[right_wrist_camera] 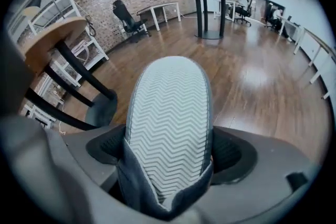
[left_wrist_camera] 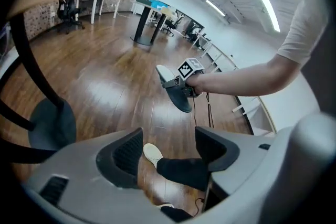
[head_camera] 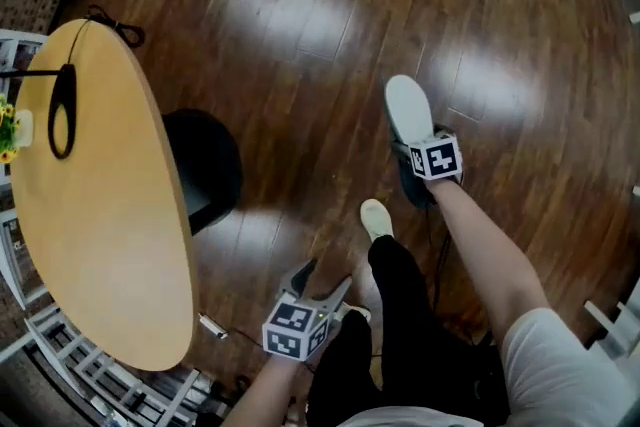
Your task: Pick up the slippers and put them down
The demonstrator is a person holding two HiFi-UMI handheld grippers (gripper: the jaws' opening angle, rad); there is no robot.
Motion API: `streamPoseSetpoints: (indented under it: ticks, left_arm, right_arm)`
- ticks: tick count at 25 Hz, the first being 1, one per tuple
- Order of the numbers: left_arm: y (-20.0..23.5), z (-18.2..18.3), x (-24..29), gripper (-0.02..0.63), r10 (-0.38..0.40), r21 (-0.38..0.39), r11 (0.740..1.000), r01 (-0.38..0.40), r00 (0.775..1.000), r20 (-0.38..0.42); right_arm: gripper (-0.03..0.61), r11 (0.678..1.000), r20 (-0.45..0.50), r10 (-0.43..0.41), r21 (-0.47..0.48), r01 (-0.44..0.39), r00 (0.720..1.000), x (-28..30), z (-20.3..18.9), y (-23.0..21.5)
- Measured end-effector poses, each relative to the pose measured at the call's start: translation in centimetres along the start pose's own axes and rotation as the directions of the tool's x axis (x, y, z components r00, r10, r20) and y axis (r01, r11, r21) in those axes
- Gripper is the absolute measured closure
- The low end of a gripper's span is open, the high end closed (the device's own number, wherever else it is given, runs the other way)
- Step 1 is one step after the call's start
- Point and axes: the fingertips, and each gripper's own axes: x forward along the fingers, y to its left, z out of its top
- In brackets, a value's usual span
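Head view: slipper (head_camera: 408,108) is sole-up in the right gripper (head_camera: 418,163), over bare wood floor (head_camera: 300,5) and well clear of the round table (head_camera: 100,215) edge on the left. We see the left gripper (head_camera: 322,277) low beside our leg (head_camera: 405,305), near the table rim and its dark base (head_camera: 205,165).

Left gripper view: jaws spread with nothing between them, only floor and our white shoe (left_wrist_camera: 153,153) beyond. Slipper is off the floor ahead.

Right gripper view: jaws clamped on the slipper's near end, zigzag sole facing us. Wide open floor past the far end.
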Motion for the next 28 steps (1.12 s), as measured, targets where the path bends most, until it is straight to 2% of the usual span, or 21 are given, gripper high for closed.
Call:
streamPoseSetpoints:
  ticks: [5, 8, 11, 12, 13, 14, 17, 21, 25, 28]
  left_arm:
    - [8.1, -3.3, 15.2, 0.310, -0.026, -0.025, 0.999, 0.024, 0.997, -0.078]
    - [12.3, -5.0, 23.3, 0.295, -0.040, -0.032, 0.999, 0.038, 0.995, -0.090]
    - [13.6, -6.6, 27.8, 0.295, -0.067, -0.047, 0.997, 0.062, 0.993, -0.096]
    - [13.6, -7.1, 28.6, 0.295, -0.077, -0.052, 0.996, 0.072, 0.992, -0.097]
    - [13.5, -7.5, 29.2, 0.295, -0.084, -0.056, 0.995, 0.079, 0.992, -0.096]
    - [13.3, -7.7, 29.4, 0.295, -0.089, -0.062, 0.995, 0.083, 0.991, -0.096]
    - [12.1, -7.3, 27.7, 0.295, -0.092, -0.067, 0.994, 0.086, 0.991, -0.095]
    - [8.5, -4.4, 21.4, 0.295, -0.081, -0.042, 0.996, 0.079, 0.995, -0.053]
    - [3.8, -2.3, 10.6, 0.295, -0.047, -0.040, 0.998, 0.046, 0.999, -0.025]
    - [-0.1, -0.8, 0.0, 0.295, -0.002, -0.045, 0.999, 0.003, 0.999, 0.032]
  right_arm:
    - [0.091, 0.998, -0.064, -0.037, 0.042, 0.039, 0.997, 21.5, -8.5, -6.6]
    - [0.089, 0.998, -0.091, -0.031, 0.050, 0.036, 0.995, 33.1, -12.9, -9.4]
    - [0.066, 0.998, -0.100, -0.038, 0.055, 0.043, 0.994, 39.7, -15.8, -11.1]
    - [0.055, 0.998, -0.103, -0.039, 0.050, 0.045, 0.994, 41.0, -16.6, -11.4]
    - [0.013, 0.998, -0.112, -0.040, 0.044, 0.046, 0.993, 41.7, -17.2, -11.5]
    - [0.011, 0.998, -0.124, -0.040, 0.035, 0.044, 0.991, 41.9, -17.7, -11.4]
    - [0.011, 0.999, -0.155, -0.032, 0.013, 0.034, 0.987, 39.0, -17.6, -10.3]
    - [0.011, 0.999, -0.167, -0.031, -0.048, 0.023, 0.985, 29.2, -13.3, -8.6]
    - [0.012, 0.981, -0.184, -0.040, -0.192, 0.004, 0.982, 15.3, -10.4, -3.8]
    - [0.012, 0.970, -0.164, -0.007, -0.242, -0.033, 0.986, 2.2, -8.1, 2.5]
